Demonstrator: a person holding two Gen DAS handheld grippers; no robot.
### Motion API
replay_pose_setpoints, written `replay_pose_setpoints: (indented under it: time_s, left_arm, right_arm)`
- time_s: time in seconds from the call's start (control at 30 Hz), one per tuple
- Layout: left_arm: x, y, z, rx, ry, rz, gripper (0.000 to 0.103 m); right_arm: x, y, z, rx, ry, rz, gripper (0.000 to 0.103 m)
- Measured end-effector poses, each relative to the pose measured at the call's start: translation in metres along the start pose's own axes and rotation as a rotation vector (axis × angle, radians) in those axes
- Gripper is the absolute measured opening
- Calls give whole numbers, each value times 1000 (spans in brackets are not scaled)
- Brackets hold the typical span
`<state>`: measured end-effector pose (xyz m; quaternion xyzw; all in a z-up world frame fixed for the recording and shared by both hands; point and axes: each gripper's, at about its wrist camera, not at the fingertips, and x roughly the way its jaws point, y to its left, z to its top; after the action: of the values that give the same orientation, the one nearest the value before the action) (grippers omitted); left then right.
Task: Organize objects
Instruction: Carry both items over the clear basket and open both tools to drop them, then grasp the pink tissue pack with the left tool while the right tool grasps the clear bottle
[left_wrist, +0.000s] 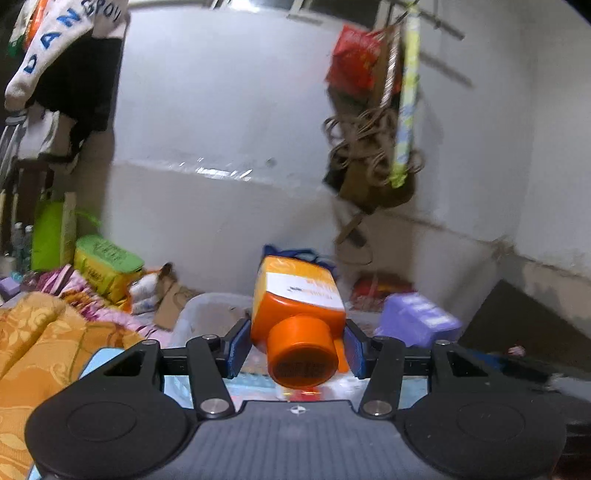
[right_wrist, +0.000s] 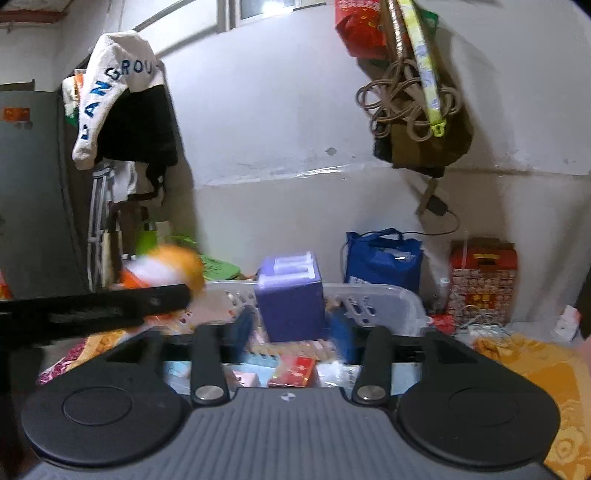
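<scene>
My left gripper (left_wrist: 297, 345) is shut on an orange bottle (left_wrist: 295, 295) with a white label, its orange cap (left_wrist: 303, 354) pointing back at the camera, held above a pale plastic basket (left_wrist: 207, 306). My right gripper (right_wrist: 291, 332) is shut on a purple box (right_wrist: 291, 295), held over the same basket (right_wrist: 380, 299). The purple box also shows in the left wrist view (left_wrist: 417, 317), to the right of the bottle. In the right wrist view the left gripper's arm (right_wrist: 92, 306) and the blurred orange bottle (right_wrist: 166, 269) are at the left. Small packets (right_wrist: 291, 369) lie inside the basket.
An orange patterned blanket (left_wrist: 44, 347) lies on the left and also on the right (right_wrist: 546, 376). A green-yellow pack (left_wrist: 107, 269), a blue bag (right_wrist: 384, 258) and a red patterned box (right_wrist: 480, 280) stand by the white wall (left_wrist: 229, 122). Clothes (right_wrist: 122, 110) and bags (right_wrist: 413, 110) hang above.
</scene>
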<state>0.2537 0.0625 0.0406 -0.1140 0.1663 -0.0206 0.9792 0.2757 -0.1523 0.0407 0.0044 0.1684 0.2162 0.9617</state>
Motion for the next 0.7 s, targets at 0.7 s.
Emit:
replay_pose_setpoints:
  time_s: [0.7]
  left_arm:
    - [-18, -21, -116, 198, 326, -13, 88]
  right_arm:
    - [-55, -81, -93, 322, 242, -109, 103]
